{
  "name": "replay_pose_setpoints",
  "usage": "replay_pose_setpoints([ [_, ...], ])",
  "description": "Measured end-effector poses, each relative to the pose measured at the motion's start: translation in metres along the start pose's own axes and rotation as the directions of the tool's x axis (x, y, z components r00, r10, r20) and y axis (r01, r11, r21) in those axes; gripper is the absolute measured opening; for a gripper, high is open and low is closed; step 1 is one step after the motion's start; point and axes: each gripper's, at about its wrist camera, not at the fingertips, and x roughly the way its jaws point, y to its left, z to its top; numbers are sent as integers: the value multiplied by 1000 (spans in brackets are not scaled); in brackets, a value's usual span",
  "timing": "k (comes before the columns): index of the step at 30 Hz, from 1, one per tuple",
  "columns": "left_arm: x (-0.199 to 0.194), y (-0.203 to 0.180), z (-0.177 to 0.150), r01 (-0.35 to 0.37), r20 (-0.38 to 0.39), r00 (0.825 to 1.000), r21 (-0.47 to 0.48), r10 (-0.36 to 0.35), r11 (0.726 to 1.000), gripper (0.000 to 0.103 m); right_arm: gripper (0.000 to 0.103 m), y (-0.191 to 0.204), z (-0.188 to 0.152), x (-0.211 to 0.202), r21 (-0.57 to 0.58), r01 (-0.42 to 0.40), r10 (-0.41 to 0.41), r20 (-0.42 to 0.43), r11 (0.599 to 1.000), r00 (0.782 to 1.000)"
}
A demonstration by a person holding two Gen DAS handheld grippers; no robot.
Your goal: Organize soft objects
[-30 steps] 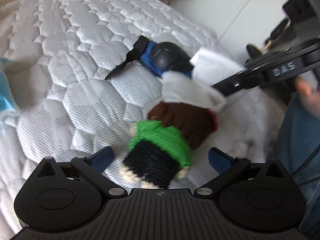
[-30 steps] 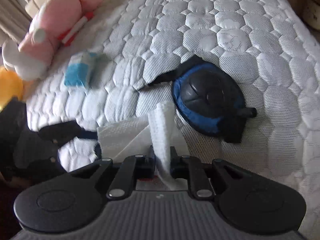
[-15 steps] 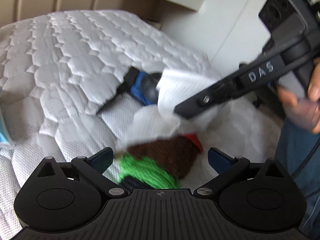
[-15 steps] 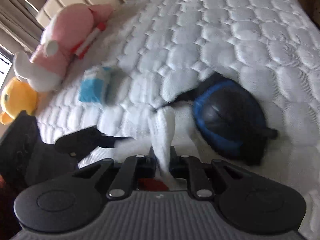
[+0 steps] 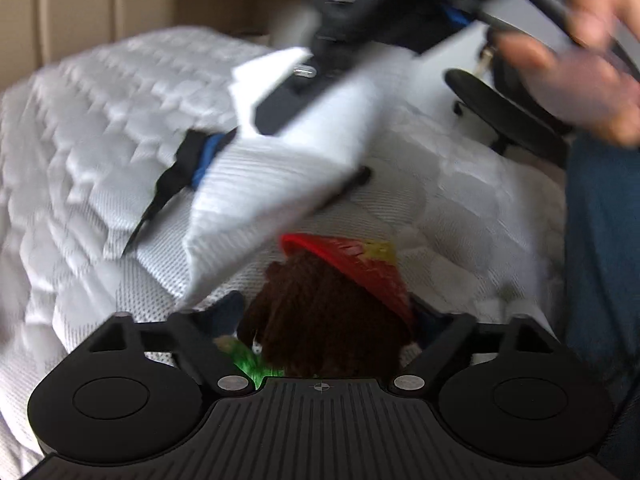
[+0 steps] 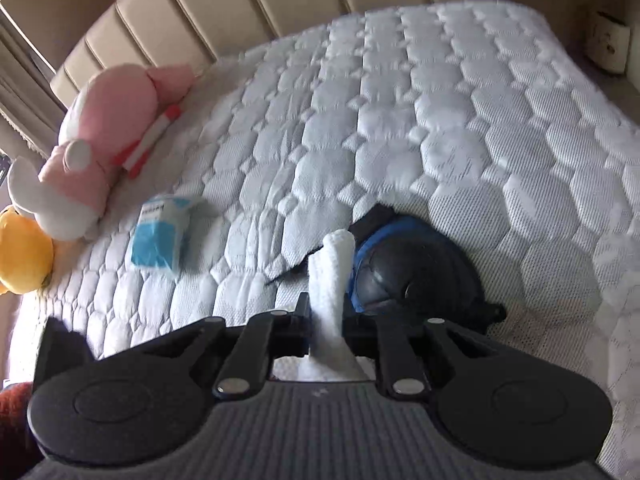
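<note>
Two grippers over the bed (image 6: 460,128): right gripper (image 6: 326,320) has its fingers pinching a white cloth (image 6: 330,280), lifted above the black-and-blue pad (image 6: 416,276). Left gripper (image 5: 326,320) is closing, fingers either side of the knitted doll (image 5: 324,312) lying at the mattress edge, contact unclear.

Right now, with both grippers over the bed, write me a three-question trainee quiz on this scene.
1. True or false: the right gripper is shut on the white cloth.
2. Which toy sits between the closing fingers of the left gripper? A pink plush; B yellow plush; C knitted doll.
3. Fill in: the blue-and-white packet lies on the quilted ____.

Key: 1 true; 2 C; 3 mattress.
</note>
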Motion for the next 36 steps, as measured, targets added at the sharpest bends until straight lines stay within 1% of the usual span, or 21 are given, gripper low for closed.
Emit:
replay_pose_setpoints([
  [2,-5,3,1,-38,18,999,-11,38,999,73,16,-3,1,0,12,-12,12,16,1000,1000],
  [4,-8,12,4,-102,36,994,-36,103,994,72,16,-6,3,-1,44,-37,35,39,998,999],
  [7,-15,28,14,-255,89,961,-65,260,965,73,16,-11,7,-9,91,-92,83,99,992,992],
  [8,-17,34,17,-286,104,950,-80,293,955,73,16,-13,9,-12,108,-110,97,121,988,988],
  [10,-18,46,18,-285,110,948,-134,300,949,75,16,-14,12,-16,123,-132,114,141,984,983],
  [12,-18,57,18,-270,109,950,-192,294,944,80,16,-10,11,-10,110,-117,107,96,987,990],
  [14,-23,64,17,-246,109,954,-241,278,939,86,16,-4,5,5,67,-77,78,-14,995,997],
  [16,-38,66,14,-234,124,953,-275,276,932,94,16,8,-3,25,-42,-10,5,-122,999,993],
  [17,-48,69,15,-235,134,949,-297,284,926,94,16,15,-6,32,-120,19,-36,-145,993,989],
  [20,-70,76,24,-241,113,947,-377,302,895,95,21,39,-10,45,-354,91,-143,-125,931,982],
  [22,-87,79,27,-267,51,946,-435,320,860,99,41,51,-10,47,-449,112,-166,-82,887,983],
  [23,-95,80,25,-280,14,946,-467,324,839,99,56,56,-10,47,-491,117,-164,-54,863,985],
  [24,-104,81,22,-284,-12,947,-498,320,820,100,62,61,-11,48,-532,122,-162,-29,838,986],
  [27,-121,84,-5,-212,-5,967,-574,256,791,102,66,73,-11,61,-639,151,-183,17,754,983],
  [28,-121,86,-12,-206,-11,969,-594,249,778,102,66,75,-11,69,-662,164,-202,20,731,979],
  [29,-120,89,-19,-212,-26,968,-613,248,762,102,65,76,-11,77,-684,176,-220,23,708,975],
  [31,-114,96,-28,-232,-60,966,-640,253,733,102,48,75,-10,89,-691,194,-247,24,696,969],
  [32,-110,100,-30,-233,-72,967,-648,245,726,102,33,74,-10,94,-691,203,-259,23,694,965],
  [33,-105,101,-30,-224,-71,970,-645,234,731,102,22,73,-10,95,-689,213,-264,33,693,964],
  [35,-96,97,-26,-202,-45,975,-594,218,778,102,11,73,-10,86,-684,255,-267,91,684,959],
  [36,-92,92,-22,-193,-30,977,-557,212,808,102,11,72,-7,78,-669,282,-267,127,688,955],
])
